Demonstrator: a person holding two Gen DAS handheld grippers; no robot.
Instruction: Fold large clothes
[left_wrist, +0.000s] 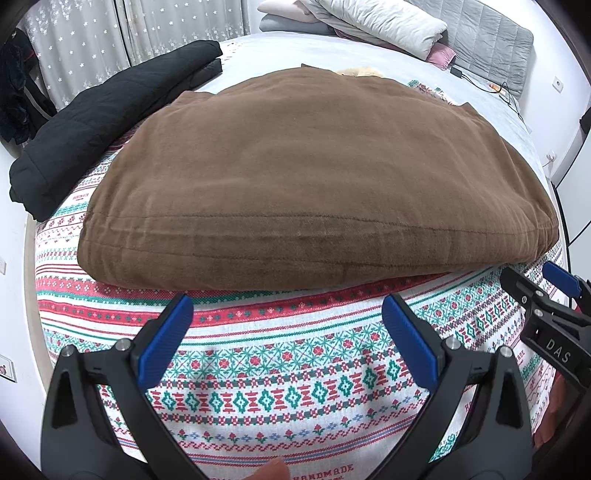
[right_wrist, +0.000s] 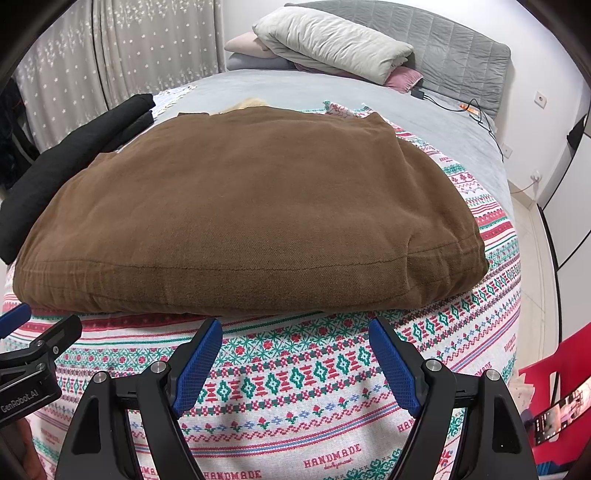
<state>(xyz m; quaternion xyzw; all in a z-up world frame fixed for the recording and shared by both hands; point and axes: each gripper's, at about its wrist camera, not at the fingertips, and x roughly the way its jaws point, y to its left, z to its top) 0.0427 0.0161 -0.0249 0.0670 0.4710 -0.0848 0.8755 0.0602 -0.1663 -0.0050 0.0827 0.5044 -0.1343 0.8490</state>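
A folded brown garment (left_wrist: 303, 177) lies as a thick flat bundle on the patterned cloth (left_wrist: 280, 391) over the bed; the right wrist view shows the brown garment (right_wrist: 243, 210) too. My left gripper (left_wrist: 288, 310) hovers open just short of its near hem, nothing between the blue pads. My right gripper (right_wrist: 295, 332) is open the same way, a little in front of the hem's right half, and shows as a gripper (left_wrist: 532, 280) at the left view's right edge. The left gripper (right_wrist: 33, 325) peeks in at the right view's left edge.
A folded black garment (left_wrist: 107, 114) lies left of the brown one. Pillows (right_wrist: 332, 40) and a grey headboard (right_wrist: 454, 48) stand at the far end, with a cable and charger (right_wrist: 476, 110) on the grey sheet. A red stool with a phone (right_wrist: 557, 410) sits at the right.
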